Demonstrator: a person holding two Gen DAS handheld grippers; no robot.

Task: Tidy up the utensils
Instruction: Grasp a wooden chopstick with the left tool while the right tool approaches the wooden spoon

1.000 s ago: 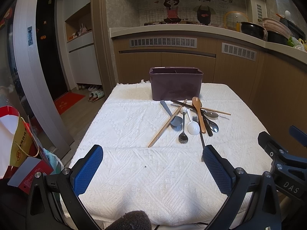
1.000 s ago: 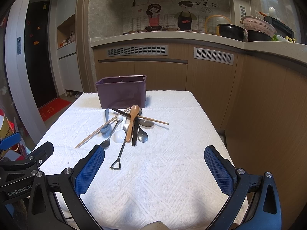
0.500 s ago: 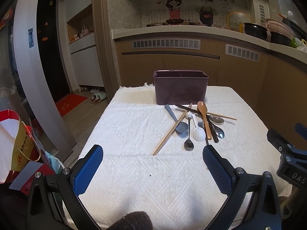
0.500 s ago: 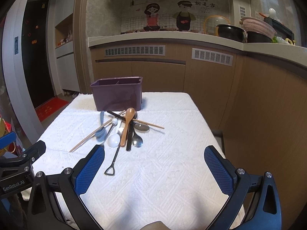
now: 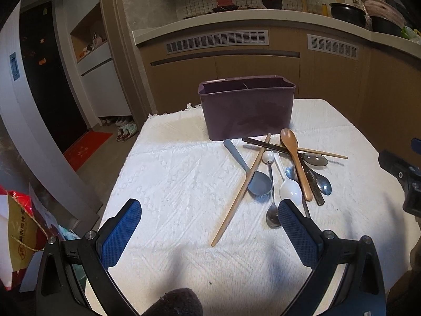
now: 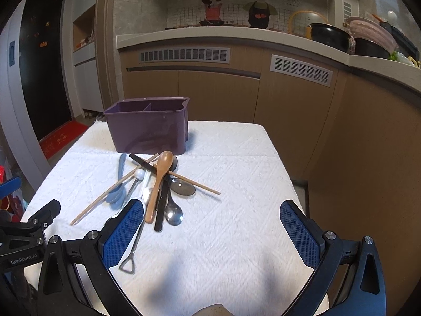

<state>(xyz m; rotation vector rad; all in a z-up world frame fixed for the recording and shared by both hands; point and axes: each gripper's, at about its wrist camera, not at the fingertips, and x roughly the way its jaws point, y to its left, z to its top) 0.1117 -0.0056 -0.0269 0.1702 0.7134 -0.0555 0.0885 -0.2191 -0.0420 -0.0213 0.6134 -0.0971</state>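
The utensil pile (image 6: 155, 187) lies on the cloth-covered surface (image 6: 236, 223) just before the purple holder (image 6: 150, 126), long axes mostly pointing toward the holder. The right gripper (image 6: 211, 233), fingers wide apart and empty, has the wooden spoon (image 6: 158, 184) just beside its left finger. The left gripper (image 5: 208, 233), also spread and empty, faces the chopstick (image 5: 240, 192).

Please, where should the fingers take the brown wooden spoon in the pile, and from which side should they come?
Probably at the near handle end of the wooden spoon, coming from above. It lies on top of the pile, bowl toward the purple box, and that end sticks out beside a black utensil. The open right gripper is closest.
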